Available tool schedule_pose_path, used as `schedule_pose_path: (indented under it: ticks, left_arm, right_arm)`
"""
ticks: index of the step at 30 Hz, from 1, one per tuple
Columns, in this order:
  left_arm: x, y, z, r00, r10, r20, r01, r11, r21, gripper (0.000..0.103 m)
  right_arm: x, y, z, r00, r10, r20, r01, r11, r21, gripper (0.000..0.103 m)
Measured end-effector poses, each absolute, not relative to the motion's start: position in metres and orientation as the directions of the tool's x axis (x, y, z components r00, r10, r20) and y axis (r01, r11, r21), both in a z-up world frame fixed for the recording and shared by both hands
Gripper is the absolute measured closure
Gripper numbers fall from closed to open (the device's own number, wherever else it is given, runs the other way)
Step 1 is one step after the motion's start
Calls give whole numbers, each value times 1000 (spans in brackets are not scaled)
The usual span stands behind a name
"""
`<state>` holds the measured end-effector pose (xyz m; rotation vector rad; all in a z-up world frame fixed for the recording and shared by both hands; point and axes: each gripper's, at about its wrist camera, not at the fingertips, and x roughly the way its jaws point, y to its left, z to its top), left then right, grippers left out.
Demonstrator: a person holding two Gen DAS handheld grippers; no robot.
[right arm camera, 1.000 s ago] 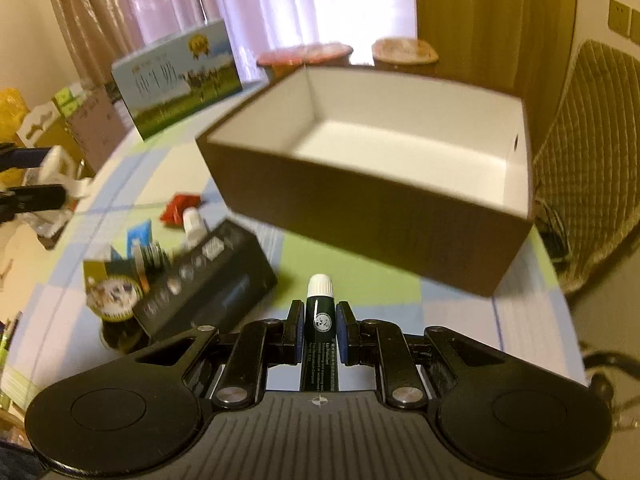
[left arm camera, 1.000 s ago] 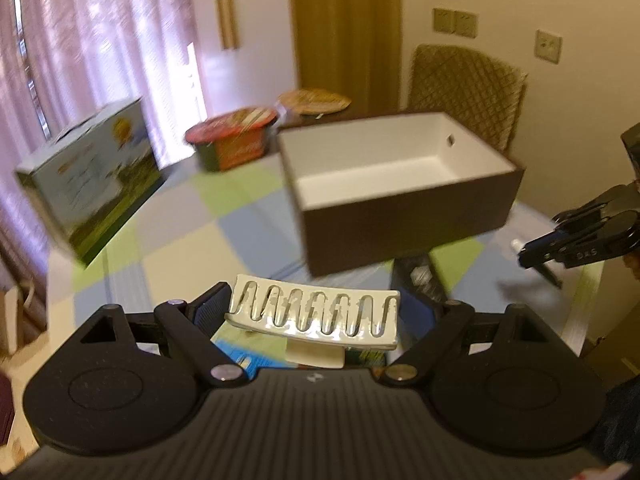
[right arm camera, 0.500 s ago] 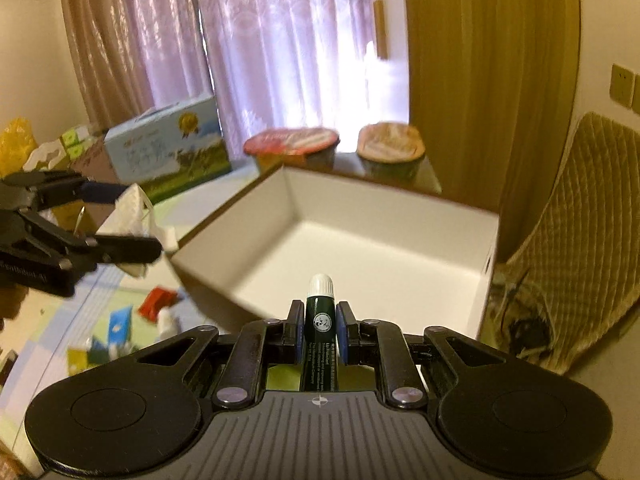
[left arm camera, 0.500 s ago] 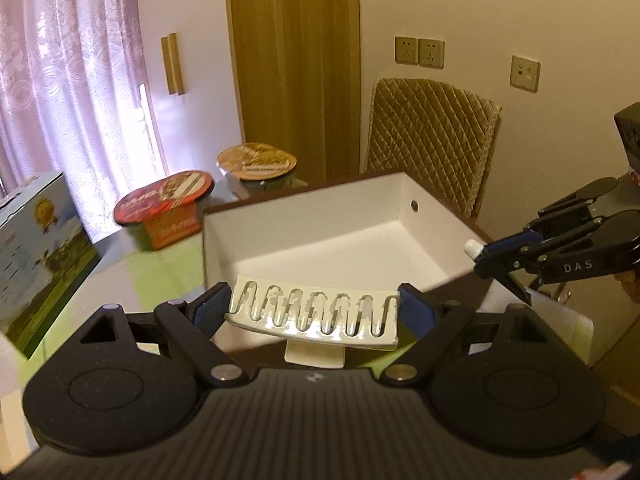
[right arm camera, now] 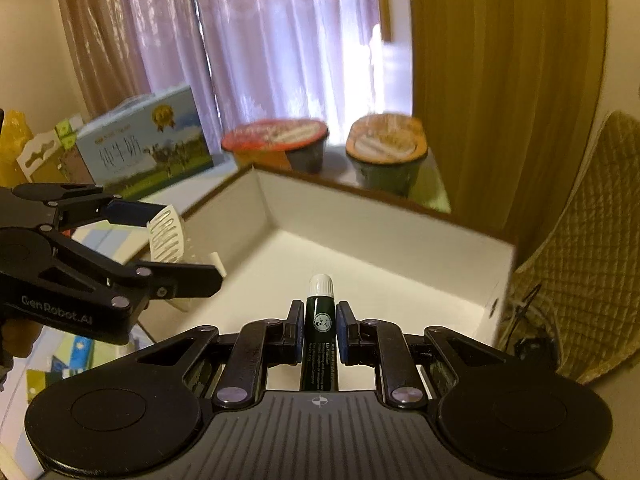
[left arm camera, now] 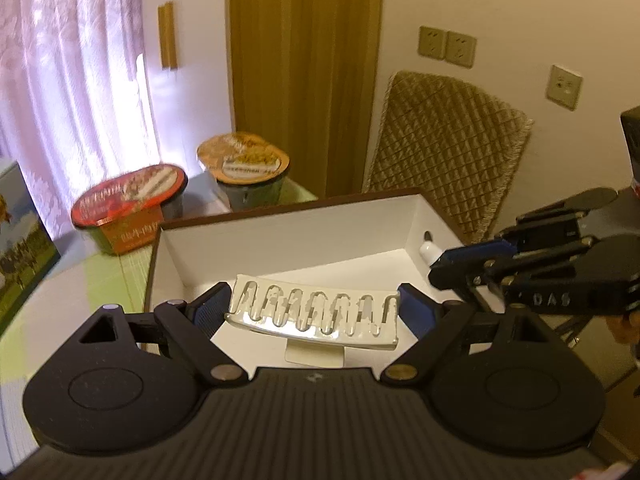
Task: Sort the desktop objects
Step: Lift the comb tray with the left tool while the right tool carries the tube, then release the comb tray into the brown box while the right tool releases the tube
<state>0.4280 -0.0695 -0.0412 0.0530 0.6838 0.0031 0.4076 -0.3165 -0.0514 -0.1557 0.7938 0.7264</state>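
My left gripper [left arm camera: 314, 308] is shut on a white hair claw clip [left arm camera: 316, 316], held crosswise between its blue pads over the near-left part of the open brown box with a white inside [left arm camera: 288, 240]. My right gripper [right arm camera: 319, 326] is shut on a dark green lip balm tube [right arm camera: 319, 320] with a white cap, pointing into the same box [right arm camera: 400, 248]. In the left wrist view the right gripper [left arm camera: 460, 264] reaches in from the right over the box's right wall. In the right wrist view the left gripper [right arm camera: 176, 244] with the clip [right arm camera: 167, 236] hangs over the box's left edge.
Two sealed instant noodle bowls, red-lidded [left arm camera: 132, 200] and orange-lidded [left arm camera: 244, 164], stand behind the box. A milk carton [right arm camera: 144, 152] stands at the left. A quilted chair back [left arm camera: 448, 152] is behind the table on the right. Small packets [right arm camera: 60, 364] lie on the checkered tablecloth at lower left.
Both grippers have moved forward with their loads, from short of the box to over its open top. The box now fills the lower middle of both views.
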Motion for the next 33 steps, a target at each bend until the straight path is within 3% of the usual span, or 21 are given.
schedule_pose_path:
  ticks: [21, 33]
  left_arm:
    - [493, -47, -122, 521, 82, -849, -171, 985, -10, 16]
    - [498, -45, -136, 455, 110, -883, -228, 974, 4, 16]
  right_arm:
    - [456, -293, -118, 247, 458, -854, -710, 685, 162, 90]
    - [461, -289, -122, 211, 461, -862, -727, 664, 176, 89]
